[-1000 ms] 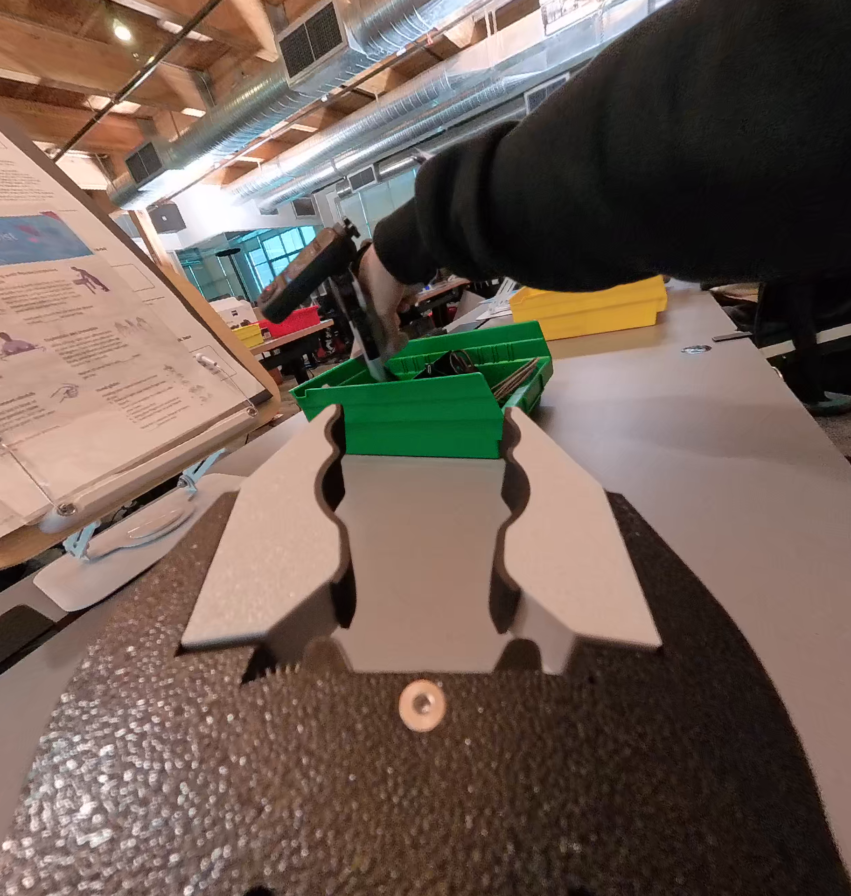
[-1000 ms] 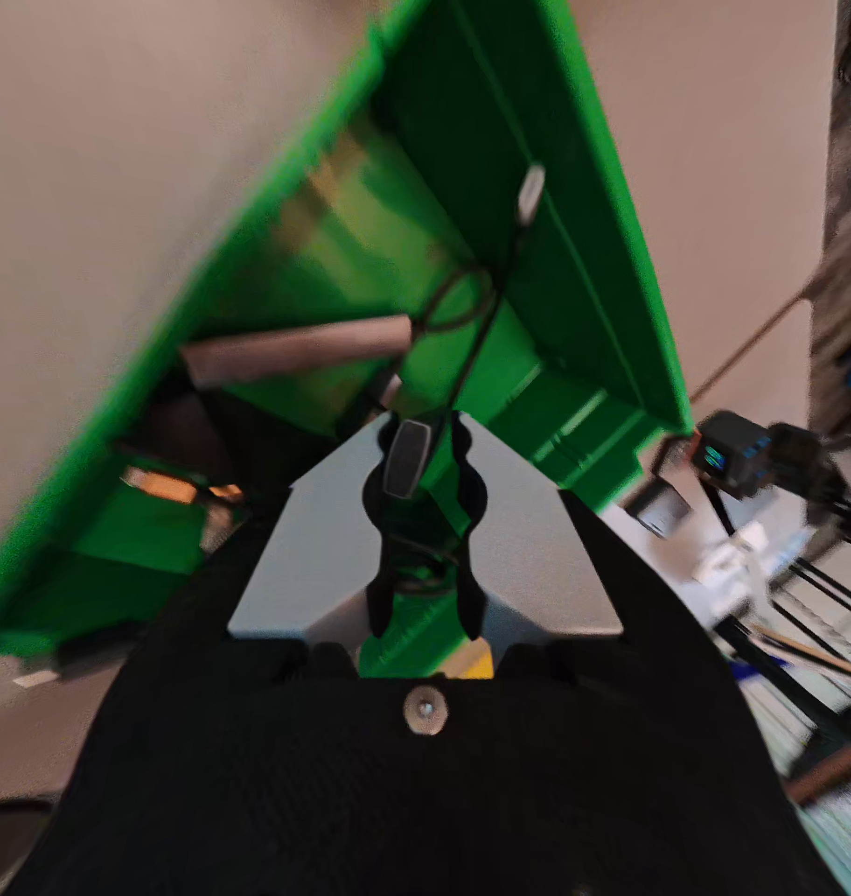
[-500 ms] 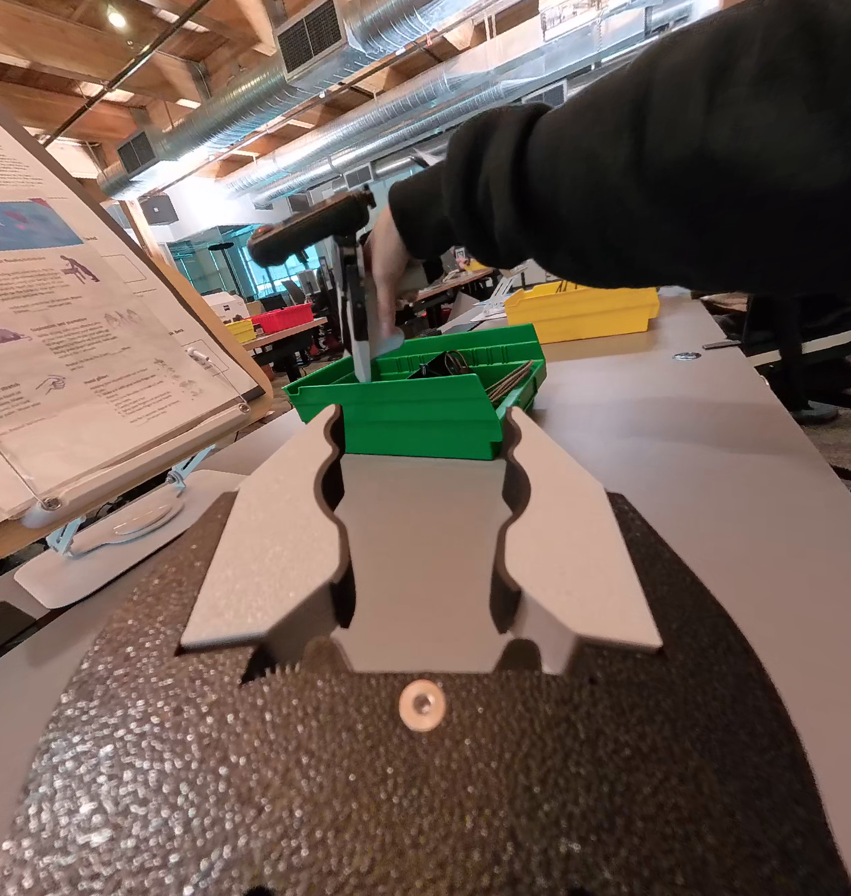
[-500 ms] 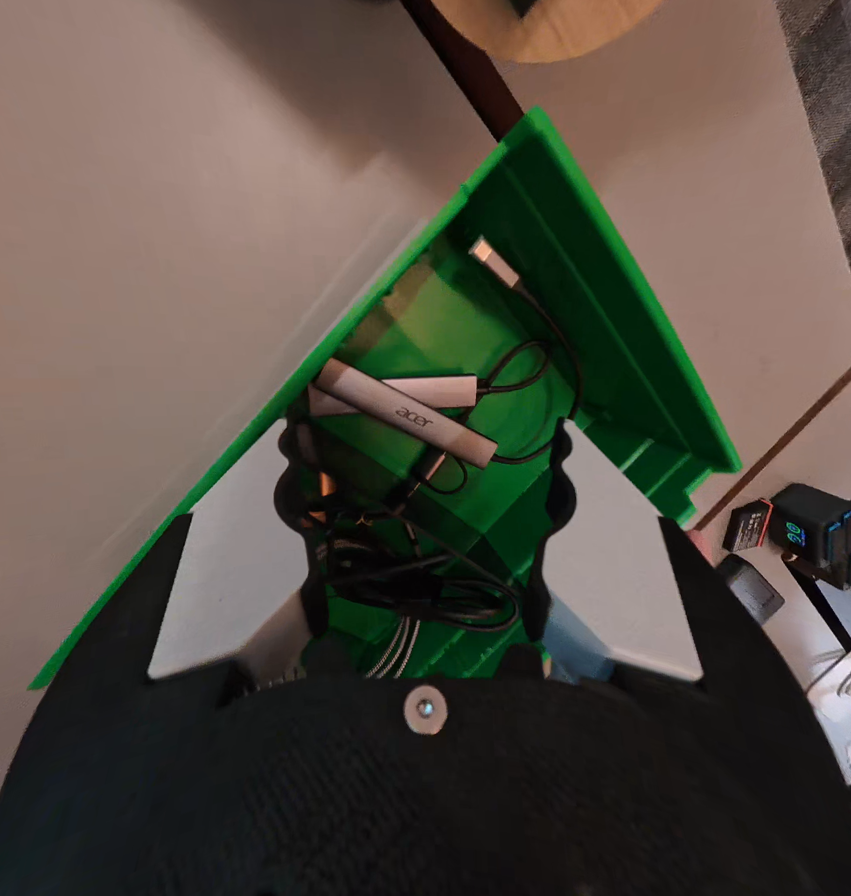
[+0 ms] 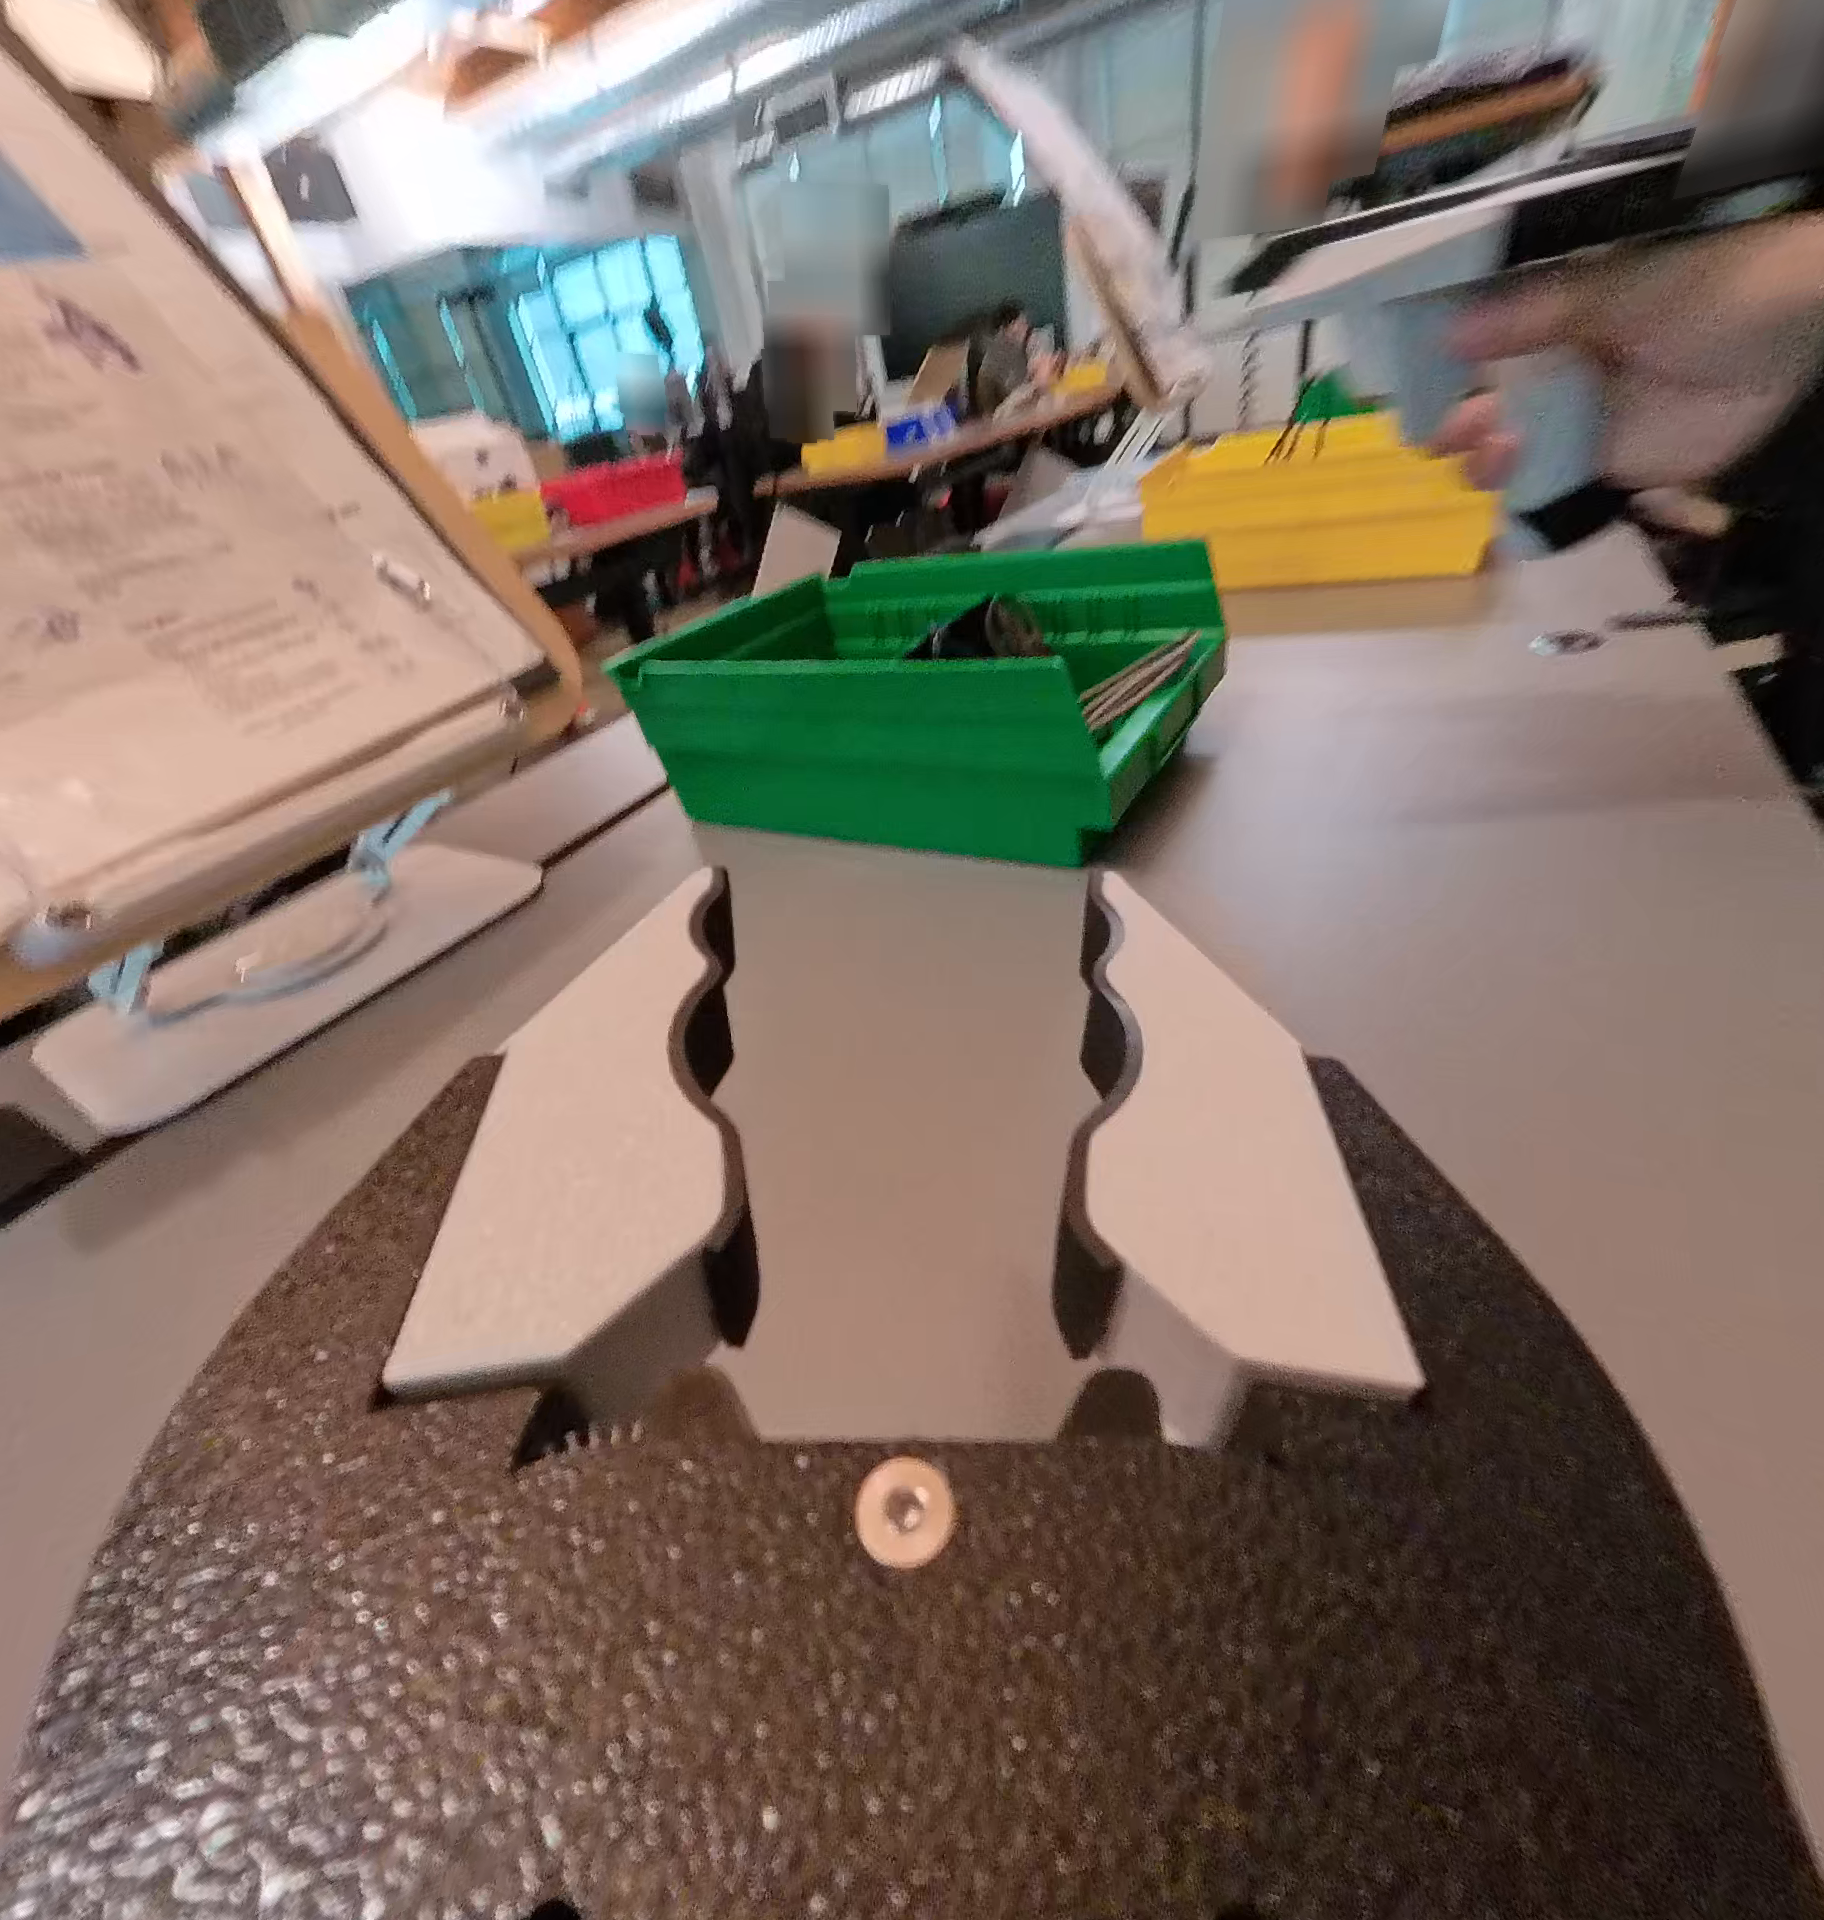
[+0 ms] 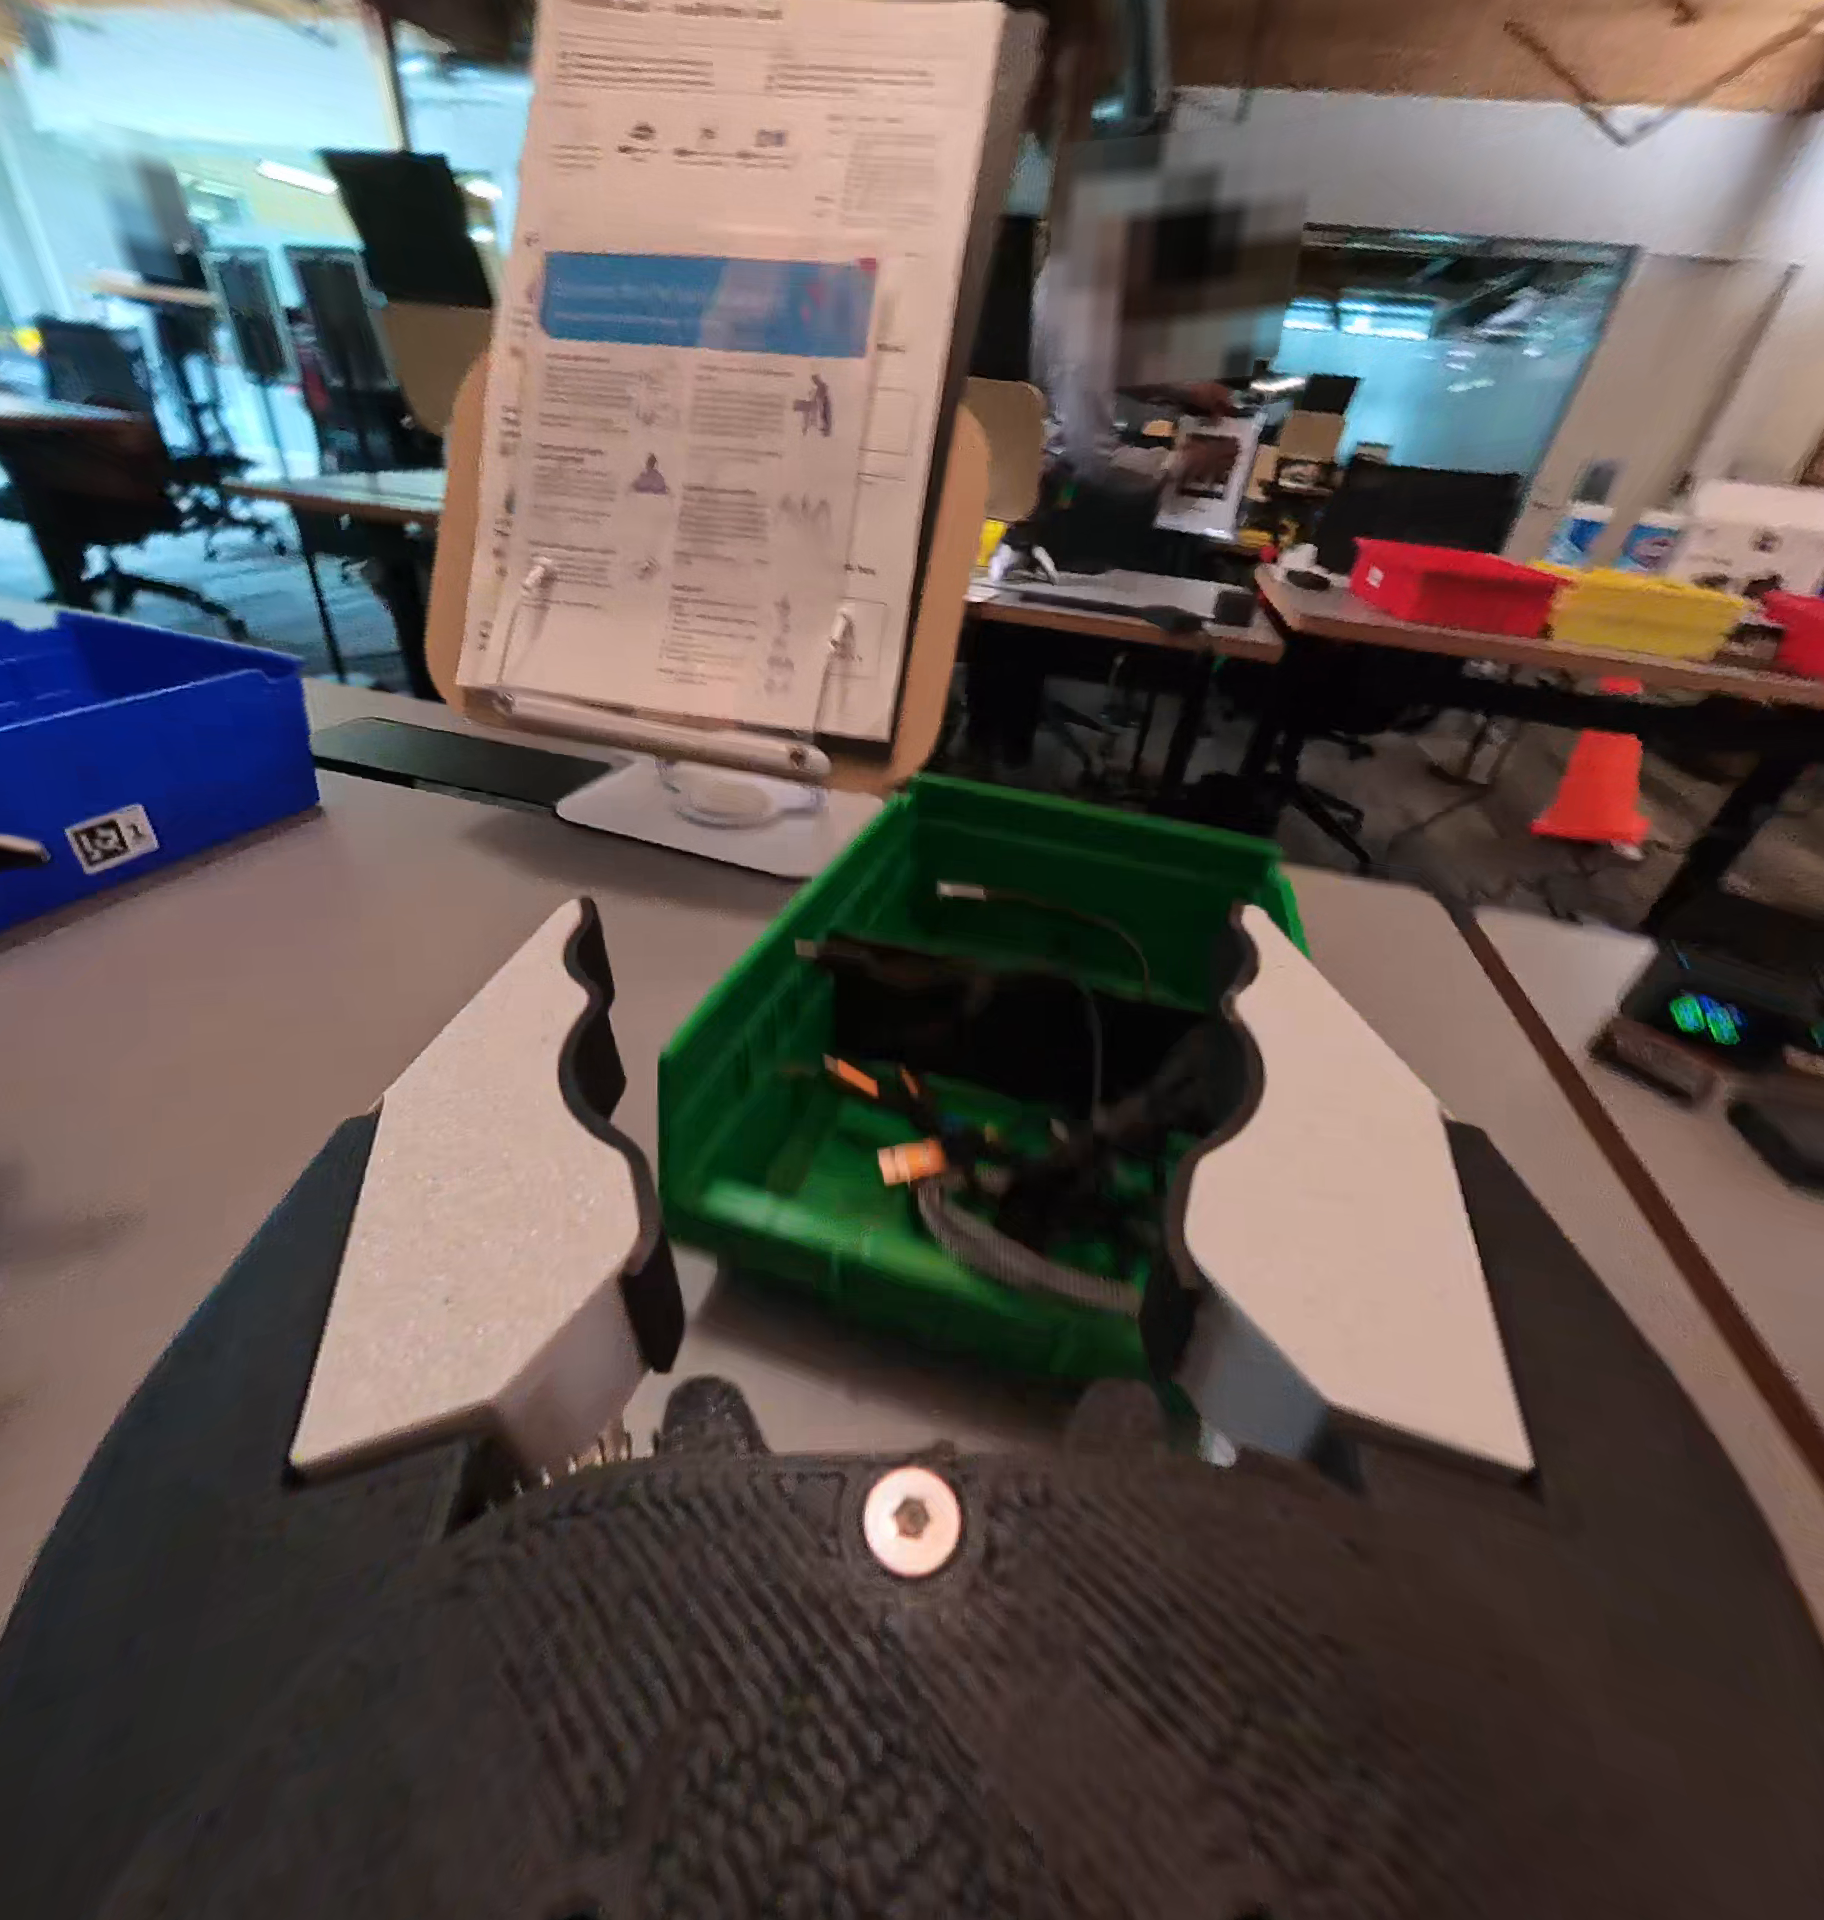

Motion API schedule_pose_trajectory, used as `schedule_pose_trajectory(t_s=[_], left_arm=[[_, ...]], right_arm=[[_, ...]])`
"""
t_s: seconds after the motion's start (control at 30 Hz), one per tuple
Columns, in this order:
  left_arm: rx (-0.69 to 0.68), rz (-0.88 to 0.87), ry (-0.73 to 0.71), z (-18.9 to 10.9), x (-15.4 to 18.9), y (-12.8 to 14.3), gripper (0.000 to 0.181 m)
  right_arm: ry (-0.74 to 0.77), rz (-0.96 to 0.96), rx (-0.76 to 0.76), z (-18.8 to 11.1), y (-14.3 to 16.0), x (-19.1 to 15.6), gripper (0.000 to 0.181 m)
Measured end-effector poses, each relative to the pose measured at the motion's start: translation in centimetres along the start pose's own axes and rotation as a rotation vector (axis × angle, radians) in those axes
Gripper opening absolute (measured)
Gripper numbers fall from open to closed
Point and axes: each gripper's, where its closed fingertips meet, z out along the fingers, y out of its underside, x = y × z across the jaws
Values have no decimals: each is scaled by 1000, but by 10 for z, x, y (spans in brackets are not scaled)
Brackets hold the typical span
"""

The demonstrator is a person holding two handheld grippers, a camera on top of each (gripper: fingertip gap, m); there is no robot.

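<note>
1. Left wrist view: left gripper sits low over the grey table, jaws apart with nothing between them, just short of the green bin. A second ago a dark-sleeved arm reached over that bin with the other gripper; now it's gone, only a blurred sleeve far right.

2. Right wrist view: right gripper was clamped on a cable plug down in the bin, then let go. Now it's wide apart, empty, pulled back and level, facing the bin. Cables lie inside; blue bin left, document stand behind.
</note>
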Motion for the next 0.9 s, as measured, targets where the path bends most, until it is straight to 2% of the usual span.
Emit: schedule_pose_trajectory(t_s=[0.13,0.23,0.33,0.4,0.53,0.7,0.77,0.83,0.87,0.9], left_arm=[[-208,-98,-117,18,-2,18,74],[-247,-236,-129,48,16,12,79],[-320,-269,-137,85,27,2,80],[-396,-272,-126,114,31,-2,89],[-648,-363,-68,165,40,8,96],[-789,-428,-139,215,40,25,97],[-861,-401,-198,227,35,43,90],[-924,-308,-251,231,25,62,62],[-911,-280,-232,234,26,67,46],[-890,-227,-260,232,21,70,43]], right_arm=[[119,33,16,-57,44,24,115],[180,37,4,-76,55,47,116],[174,25,-47,-84,57,59,119],[204,24,-28,-92,49,68,118],[173,50,-9,-105,42,69,113],[160,102,42,-115,31,74,105],[137,121,65,-116,26,71,102],[116,130,63,-115,25,67,101],[110,129,60,-115,25,65,101],[103,127,58,-114,25,63,100]])
